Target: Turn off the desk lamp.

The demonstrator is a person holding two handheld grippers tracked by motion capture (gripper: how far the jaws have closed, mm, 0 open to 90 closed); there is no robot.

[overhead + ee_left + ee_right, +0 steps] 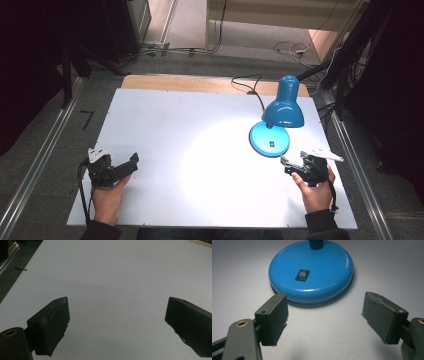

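Observation:
A blue desk lamp (283, 107) stands at the right of the white table (165, 130), its shade bent toward the middle, where a bright pool of light falls. Its round blue base (312, 270) carries a small black rocker switch (302, 274). My right gripper (325, 317) is open just in front of that base, nothing between its jaws; it appears at the table's right (289, 166). My left gripper (117, 322) is open over bare white table, at the front left (131, 161), empty.
The lamp's black cable (249, 85) runs off the far table edge. Metal rails (45, 145) flank the table on both sides. Grey carpet, cables and dark stands lie beyond the far edge.

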